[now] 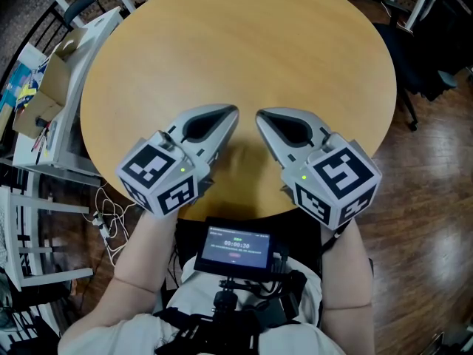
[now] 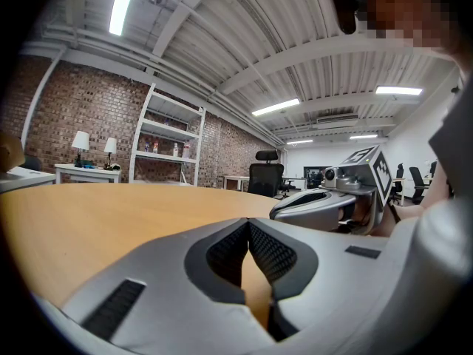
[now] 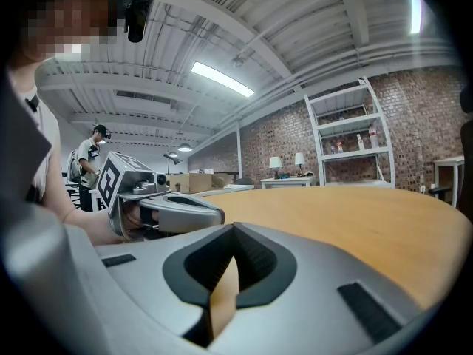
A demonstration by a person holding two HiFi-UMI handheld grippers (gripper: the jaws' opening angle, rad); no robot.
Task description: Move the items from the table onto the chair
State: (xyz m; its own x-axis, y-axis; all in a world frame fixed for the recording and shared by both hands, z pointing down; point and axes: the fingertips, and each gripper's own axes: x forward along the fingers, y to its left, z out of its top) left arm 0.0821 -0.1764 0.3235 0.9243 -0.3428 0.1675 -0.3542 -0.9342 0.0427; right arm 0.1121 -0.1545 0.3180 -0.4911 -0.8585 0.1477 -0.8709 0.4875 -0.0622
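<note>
The round wooden table (image 1: 244, 43) carries no loose items in any view. My left gripper (image 1: 233, 111) rests low over the table's near edge, its jaws shut with nothing between them; in its own view the tips (image 2: 247, 222) meet. My right gripper (image 1: 259, 115) lies beside it, a small gap apart, tips also together and empty, as the right gripper view (image 3: 233, 228) shows. Each gripper appears in the other's view: the right one (image 2: 325, 202) and the left one (image 3: 181, 211). A dark office chair (image 1: 432, 50) stands right of the table.
A white cart with an open cardboard box (image 1: 52, 80) stands left of the table. A small screen (image 1: 236, 247) hangs at the person's chest. White shelving (image 2: 166, 143) and a black office chair (image 2: 264, 177) stand beyond the table. Another person (image 3: 90, 154) stands far off.
</note>
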